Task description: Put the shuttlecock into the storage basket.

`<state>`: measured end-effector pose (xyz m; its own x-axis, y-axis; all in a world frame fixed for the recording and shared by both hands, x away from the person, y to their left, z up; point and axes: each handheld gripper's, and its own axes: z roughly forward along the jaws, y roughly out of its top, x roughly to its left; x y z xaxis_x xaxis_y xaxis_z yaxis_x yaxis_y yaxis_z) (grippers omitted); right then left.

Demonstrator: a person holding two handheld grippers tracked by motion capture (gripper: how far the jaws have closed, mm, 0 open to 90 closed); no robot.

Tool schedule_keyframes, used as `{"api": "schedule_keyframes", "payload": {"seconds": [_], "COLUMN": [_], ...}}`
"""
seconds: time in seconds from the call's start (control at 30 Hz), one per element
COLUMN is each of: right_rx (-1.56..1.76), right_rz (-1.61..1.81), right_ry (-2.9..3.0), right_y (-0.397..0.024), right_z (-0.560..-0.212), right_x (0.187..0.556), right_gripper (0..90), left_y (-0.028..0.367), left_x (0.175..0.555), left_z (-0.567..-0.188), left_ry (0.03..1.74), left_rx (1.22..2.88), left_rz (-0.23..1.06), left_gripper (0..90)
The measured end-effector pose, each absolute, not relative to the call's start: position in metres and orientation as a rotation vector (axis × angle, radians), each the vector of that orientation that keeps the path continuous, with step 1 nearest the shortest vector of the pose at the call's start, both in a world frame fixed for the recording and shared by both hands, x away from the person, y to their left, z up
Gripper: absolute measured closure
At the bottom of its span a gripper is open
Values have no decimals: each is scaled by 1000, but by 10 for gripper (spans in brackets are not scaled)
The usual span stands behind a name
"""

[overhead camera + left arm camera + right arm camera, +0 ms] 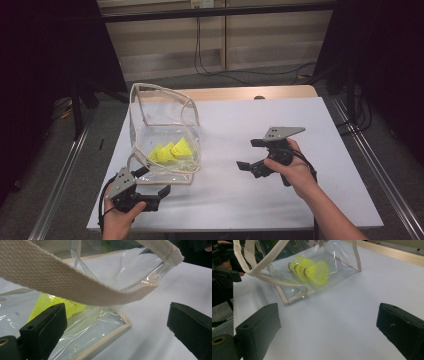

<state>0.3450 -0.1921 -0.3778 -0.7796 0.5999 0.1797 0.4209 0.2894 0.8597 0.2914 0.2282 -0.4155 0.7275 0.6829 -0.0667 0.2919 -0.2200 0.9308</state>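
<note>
The counter (280,120) is a white sheet with a wooden edge at twelve o'clock in the high view; that view alone gives the whole layout, with both hands entering from six o'clock. The bag (165,135), clear plastic with cream webbing trim, stands on the counter at about nine o'clock from its middle, its mouth open; the high view shows its full outline, while the left gripper view shows only its near corner (100,322) lying flat on the sheet. A strap (62,282) of the bag sweeps across the left gripper view above the jaws, its weave plain there; in the high view it is a thin cream loop (135,157) just beside the gripper. The left gripper (150,192) sits at seven o'clock, by the bag's near corner, jaws wide apart and holding nothing; the strap hangs between and above them, and I cannot tell whether it touches either. The right gripper (252,155) is at four o'clock, well apart from the bag, jaws apart over bare sheet. The shuttlecocks (309,268), yellow, lie inside the bag on its floor; the right gripper view separates three in a row, corks toward its ten o'clock; the high view shows them (172,150) as a clump; the left gripper view catches a yellow sliver (47,305) behind one jaw.
</note>
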Motion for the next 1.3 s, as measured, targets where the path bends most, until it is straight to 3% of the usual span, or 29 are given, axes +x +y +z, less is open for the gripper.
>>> {"api": "schedule_keyframes", "payload": {"seconds": [1.3], "right_rx": [1070], "right_rz": [1460], "right_ry": [2270], "right_y": [-256], "right_z": [-413], "right_x": [326], "right_gripper": [44], "left_y": [228], "left_x": [291], "left_z": [-416], "left_ry": [766], "left_rx": [1813], "left_rz": [437], "left_gripper": [28]}}
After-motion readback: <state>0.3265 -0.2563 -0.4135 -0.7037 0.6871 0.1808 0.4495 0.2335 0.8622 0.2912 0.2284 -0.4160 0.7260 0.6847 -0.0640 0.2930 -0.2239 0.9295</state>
